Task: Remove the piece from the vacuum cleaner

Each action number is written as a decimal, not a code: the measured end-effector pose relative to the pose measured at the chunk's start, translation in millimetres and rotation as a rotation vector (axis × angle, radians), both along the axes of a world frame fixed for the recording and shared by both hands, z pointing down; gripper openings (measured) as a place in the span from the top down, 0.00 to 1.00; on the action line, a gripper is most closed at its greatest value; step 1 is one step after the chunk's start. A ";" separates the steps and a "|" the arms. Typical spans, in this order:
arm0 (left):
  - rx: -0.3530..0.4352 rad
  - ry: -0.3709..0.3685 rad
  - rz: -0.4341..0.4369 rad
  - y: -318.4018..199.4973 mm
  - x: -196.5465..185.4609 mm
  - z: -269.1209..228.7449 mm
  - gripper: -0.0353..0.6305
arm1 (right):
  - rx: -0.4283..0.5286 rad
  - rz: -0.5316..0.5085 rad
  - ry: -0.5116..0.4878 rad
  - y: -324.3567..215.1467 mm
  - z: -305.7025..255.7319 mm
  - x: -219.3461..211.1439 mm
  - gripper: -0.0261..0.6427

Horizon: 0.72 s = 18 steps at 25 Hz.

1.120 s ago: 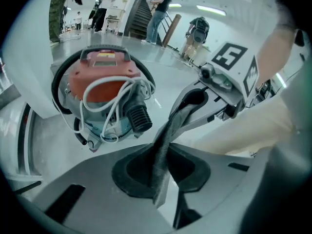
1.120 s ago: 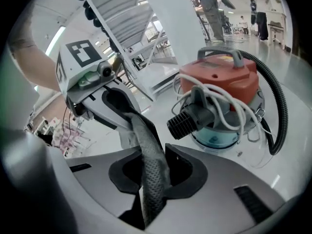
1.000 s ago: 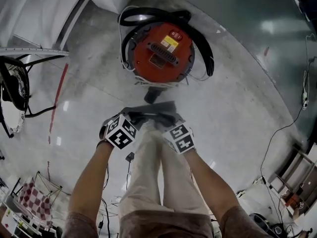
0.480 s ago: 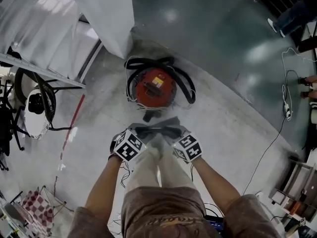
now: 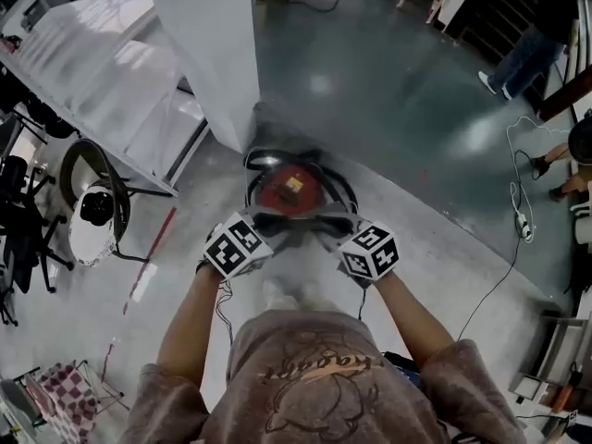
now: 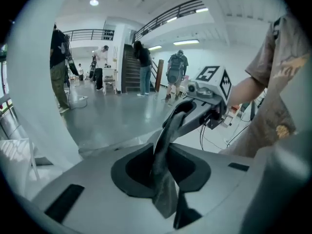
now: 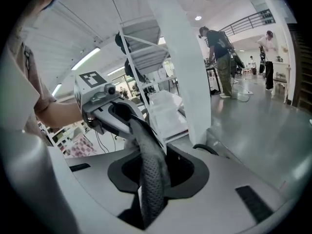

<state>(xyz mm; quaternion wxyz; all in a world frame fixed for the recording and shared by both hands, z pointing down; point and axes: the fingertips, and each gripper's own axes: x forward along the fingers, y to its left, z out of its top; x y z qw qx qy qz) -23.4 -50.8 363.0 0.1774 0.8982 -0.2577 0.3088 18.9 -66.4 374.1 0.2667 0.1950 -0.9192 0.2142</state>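
Observation:
A red round vacuum cleaner (image 5: 291, 191) stands on the floor with a black hose (image 5: 344, 191) coiled around it. Above it, a dark grey flat meshed piece (image 5: 294, 222) hangs stretched between my two grippers. My left gripper (image 5: 266, 227) is shut on its left end, my right gripper (image 5: 326, 228) on its right end. In the left gripper view the piece (image 6: 165, 194) runs from my jaws up to the right gripper (image 6: 195, 112). In the right gripper view the piece (image 7: 152, 179) sits between pads that are easing open, and leads to the left gripper (image 7: 108, 112).
A white pillar (image 5: 208, 44) and a white rack (image 5: 102, 72) stand left of the vacuum, with a round fan-like frame (image 5: 92, 215) beside them. A cable (image 5: 499, 276) trails over the floor at right. People (image 5: 518, 58) stand at the far right.
The view has risen and pulled back, so the vacuum looks smaller and farther. Both grippers have lifted with the piece still stretched between them, and it now overlaps the vacuum in view.

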 end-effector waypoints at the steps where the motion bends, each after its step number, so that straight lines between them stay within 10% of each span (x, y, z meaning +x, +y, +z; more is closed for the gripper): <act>1: 0.021 0.012 -0.008 -2.1 -1.5 -14.2 0.84 | -0.003 0.000 0.000 -1.6 -13.1 -1.7 0.85; 10: 0.165 0.204 -0.225 -12.3 -4.6 -86.5 0.82 | 0.149 0.115 -0.050 -13.4 -90.5 -1.0 0.84; 18: 0.277 0.255 -0.245 -10.7 -1.0 -120.8 0.82 | 0.314 0.170 -0.104 -8.3 -126.6 5.5 0.84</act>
